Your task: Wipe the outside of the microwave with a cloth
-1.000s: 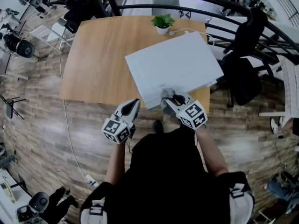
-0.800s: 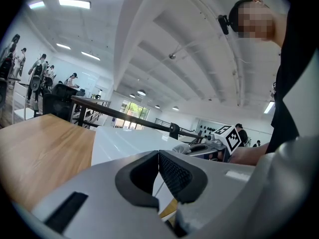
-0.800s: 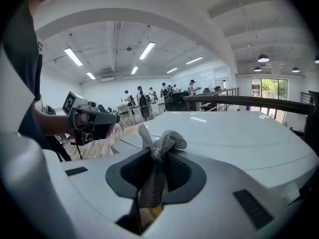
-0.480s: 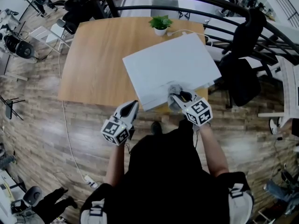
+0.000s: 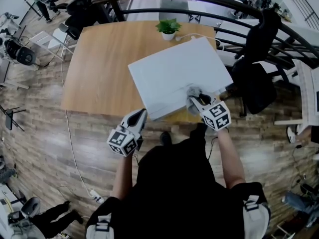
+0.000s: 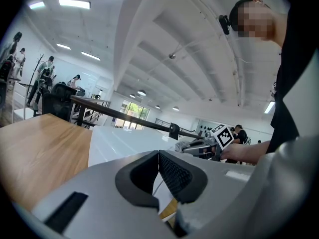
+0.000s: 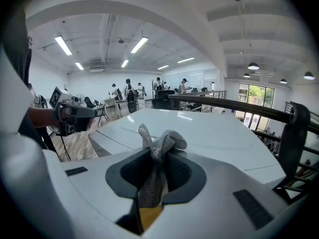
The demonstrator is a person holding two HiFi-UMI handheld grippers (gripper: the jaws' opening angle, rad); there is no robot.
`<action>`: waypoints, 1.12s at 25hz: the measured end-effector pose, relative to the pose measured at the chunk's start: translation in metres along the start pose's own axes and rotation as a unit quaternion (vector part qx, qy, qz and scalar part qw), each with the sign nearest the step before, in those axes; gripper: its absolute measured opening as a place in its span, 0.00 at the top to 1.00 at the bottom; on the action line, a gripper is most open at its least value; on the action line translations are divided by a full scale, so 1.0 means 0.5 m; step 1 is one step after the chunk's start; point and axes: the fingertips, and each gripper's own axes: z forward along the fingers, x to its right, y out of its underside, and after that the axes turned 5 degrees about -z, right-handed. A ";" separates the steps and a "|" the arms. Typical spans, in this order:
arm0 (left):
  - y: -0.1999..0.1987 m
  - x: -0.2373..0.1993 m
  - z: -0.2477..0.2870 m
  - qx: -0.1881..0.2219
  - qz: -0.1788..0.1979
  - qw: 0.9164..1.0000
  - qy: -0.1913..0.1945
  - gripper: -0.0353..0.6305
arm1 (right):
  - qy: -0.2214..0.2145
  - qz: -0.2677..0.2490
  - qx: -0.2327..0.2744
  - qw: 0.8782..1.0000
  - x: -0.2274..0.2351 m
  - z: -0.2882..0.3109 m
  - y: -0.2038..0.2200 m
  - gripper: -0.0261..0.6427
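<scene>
From the head view, the white microwave [image 5: 177, 81] sits on a wooden table [image 5: 99, 68], with a plant [image 5: 169, 25] just behind it. The right gripper [image 5: 198, 99] is at the microwave's near right edge, its grey cloth [image 5: 193, 91] on the top panel. The left gripper [image 5: 135, 119] hangs off the microwave's near left corner, apart from it.

In the left gripper view the jaws are pressed together with nothing between them, and the microwave's top lies ahead.

In the right gripper view the jaws are clamped on the cloth, which is bunched above their tips over the microwave's top.
</scene>
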 end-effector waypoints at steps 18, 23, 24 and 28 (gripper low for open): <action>0.002 0.016 0.003 0.004 0.000 1.000 0.001 0.94 | 0.083 -0.027 -0.052 0.995 0.202 -0.056 0.045 0.87; 0.005 0.017 0.001 0.002 -0.004 1.000 -0.001 0.94 | 0.092 -0.018 -0.068 0.993 0.241 -0.073 0.063 0.87; 0.006 0.017 0.000 0.002 -0.004 1.000 -0.001 0.94 | 0.093 -0.014 -0.072 0.993 0.248 -0.077 0.067 0.87; 0.005 0.017 0.000 0.000 -0.006 1.000 -0.004 0.94 | 0.102 0.003 -0.076 0.992 0.293 -0.089 0.081 0.87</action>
